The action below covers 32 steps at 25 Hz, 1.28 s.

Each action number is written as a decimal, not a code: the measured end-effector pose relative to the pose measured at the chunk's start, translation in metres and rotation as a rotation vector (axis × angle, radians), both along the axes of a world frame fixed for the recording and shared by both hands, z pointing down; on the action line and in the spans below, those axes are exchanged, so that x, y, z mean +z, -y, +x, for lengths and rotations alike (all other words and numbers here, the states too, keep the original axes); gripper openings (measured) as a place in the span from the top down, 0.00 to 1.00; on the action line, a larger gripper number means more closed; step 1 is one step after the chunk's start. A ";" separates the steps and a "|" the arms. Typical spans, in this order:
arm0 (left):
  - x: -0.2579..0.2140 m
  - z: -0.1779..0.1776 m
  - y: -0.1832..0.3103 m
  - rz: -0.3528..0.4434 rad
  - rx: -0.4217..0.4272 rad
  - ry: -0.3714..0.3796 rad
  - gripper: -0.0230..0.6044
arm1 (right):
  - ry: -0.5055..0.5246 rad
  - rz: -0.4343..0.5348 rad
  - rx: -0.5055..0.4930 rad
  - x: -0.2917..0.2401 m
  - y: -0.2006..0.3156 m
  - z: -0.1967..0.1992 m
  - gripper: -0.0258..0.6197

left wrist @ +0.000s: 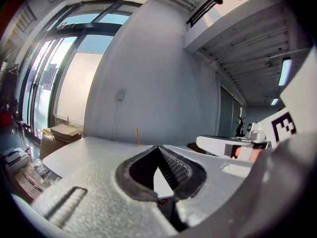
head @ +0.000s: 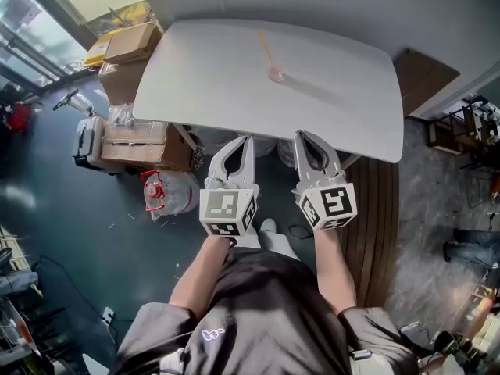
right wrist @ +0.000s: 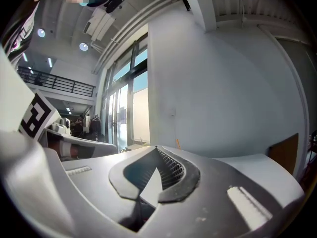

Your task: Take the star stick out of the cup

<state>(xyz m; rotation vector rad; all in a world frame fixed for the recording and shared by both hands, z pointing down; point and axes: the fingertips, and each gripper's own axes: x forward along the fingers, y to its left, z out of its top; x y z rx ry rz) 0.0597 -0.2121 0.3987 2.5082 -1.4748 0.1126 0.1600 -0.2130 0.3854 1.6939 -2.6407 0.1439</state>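
A thin orange stick [head: 266, 51] stands tilted in a small clear cup [head: 275, 74] near the far middle of the white table [head: 203, 92]. No star shape can be made out on it. My left gripper [head: 248, 140] and right gripper [head: 299, 136] hover side by side at the table's near edge, well short of the cup. Both are shut with nothing between the jaws. The left gripper view shows its shut tips [left wrist: 158, 147] and the stick [left wrist: 138, 137] far ahead. In the right gripper view the stick [right wrist: 178, 144] rises just right of the shut tips [right wrist: 156, 148].
Cardboard boxes [head: 131, 44] are stacked on the floor left of the table, with more boxes [head: 144, 144] and a clear bag with red trim [head: 160, 194] nearer. Wooden boards [head: 376, 209] lie at the right. A brown panel [head: 426, 76] leans by the wall.
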 end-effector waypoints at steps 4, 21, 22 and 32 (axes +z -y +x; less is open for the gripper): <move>0.002 0.006 0.014 -0.013 0.017 -0.013 0.96 | 0.015 0.012 0.011 -0.007 0.012 -0.008 0.95; 0.022 -0.024 0.062 -0.078 0.006 -0.041 0.96 | -0.158 0.052 -0.030 -0.011 0.113 -0.022 0.91; 0.024 -0.028 0.064 -0.082 -0.001 -0.043 0.96 | -0.165 0.054 -0.035 -0.010 0.123 -0.025 0.91; 0.038 -0.065 0.086 -0.117 -0.055 -0.052 0.96 | -0.227 0.036 -0.060 0.019 0.229 -0.025 0.75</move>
